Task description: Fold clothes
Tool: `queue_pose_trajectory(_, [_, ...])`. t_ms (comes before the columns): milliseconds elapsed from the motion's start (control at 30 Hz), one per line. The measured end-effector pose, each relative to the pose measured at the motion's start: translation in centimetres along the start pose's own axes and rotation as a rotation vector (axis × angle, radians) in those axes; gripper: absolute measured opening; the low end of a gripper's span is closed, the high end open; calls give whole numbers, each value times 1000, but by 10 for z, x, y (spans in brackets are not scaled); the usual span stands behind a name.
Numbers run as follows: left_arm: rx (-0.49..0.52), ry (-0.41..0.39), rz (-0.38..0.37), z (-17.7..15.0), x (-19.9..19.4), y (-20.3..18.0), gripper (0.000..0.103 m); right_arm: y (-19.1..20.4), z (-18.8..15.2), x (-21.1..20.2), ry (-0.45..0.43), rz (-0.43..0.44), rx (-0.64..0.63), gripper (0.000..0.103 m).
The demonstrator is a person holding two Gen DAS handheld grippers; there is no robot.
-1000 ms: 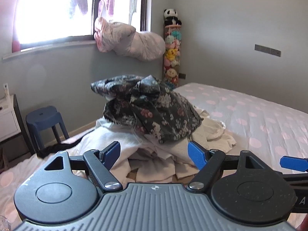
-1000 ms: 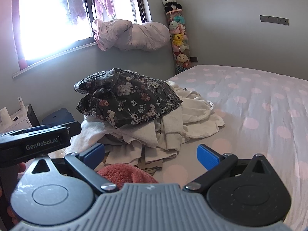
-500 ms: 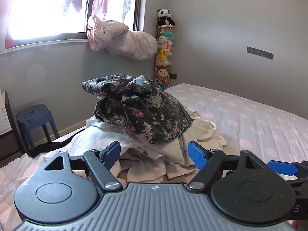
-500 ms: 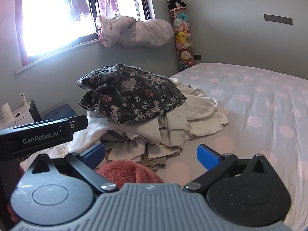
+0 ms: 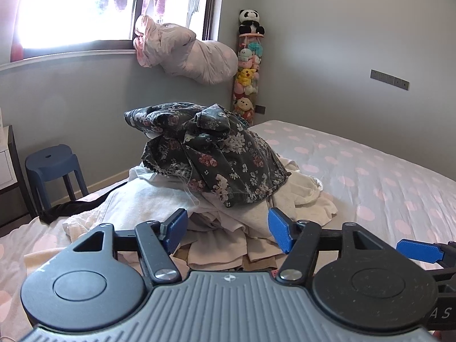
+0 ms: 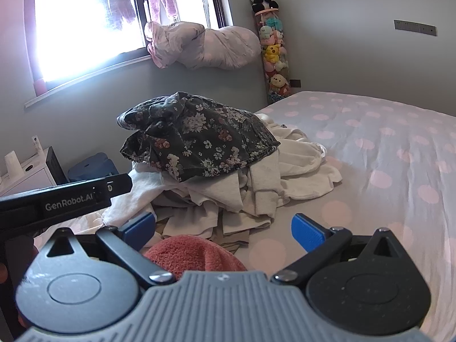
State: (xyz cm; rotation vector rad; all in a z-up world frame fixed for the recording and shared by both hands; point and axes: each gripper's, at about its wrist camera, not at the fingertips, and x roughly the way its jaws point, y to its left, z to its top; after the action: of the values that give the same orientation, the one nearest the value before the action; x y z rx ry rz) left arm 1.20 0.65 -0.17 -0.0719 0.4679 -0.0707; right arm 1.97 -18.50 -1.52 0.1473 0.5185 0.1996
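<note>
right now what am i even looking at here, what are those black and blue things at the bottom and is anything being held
Those are two handheld tools, each with a two-finger claw and a camera that looks out along the fingers. One picture comes from the left claw, the other from the right claw. A person holds one in each hand. Both are open and hold nothing. In front of them, on a bed with a pink-dotted sheet, lies a pile of unfolded clothes: a dark floral garment on top of white and cream clothes. A red towel-like cloth lies just below the right claw.
</note>
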Motion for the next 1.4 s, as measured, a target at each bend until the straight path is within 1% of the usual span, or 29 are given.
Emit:
queue_pose_trajectory(33, [-2,4,-1,0,0,0,62,0,0,0,1,-1,0,102])
queue_pose_trajectory(100, [-1,3,5,1,0,0,71,0,0,1,3,-1,1,102])
queue_pose_trajectory(167, [1,1,12,1,0,0,73,-1,-1,2,6,-2,4,102])
queue_pose_trajectory(367, [-4,24,19,1,3,1,73,-1,-1,3,8,-1,9,102])
queue_pose_trajectory(1000, [-18,59,19,0,10,2,73,-2,-3,11,17,19,27,102])
queue_pose_trajectory(1233, [-19,71,16,0,15,2,73,-1,-3,14,20,29,22,102])
queue_pose_trajectory(1400, [-32,90,14,-1,24,4,73,-3,0,21,11,14,-21,102])
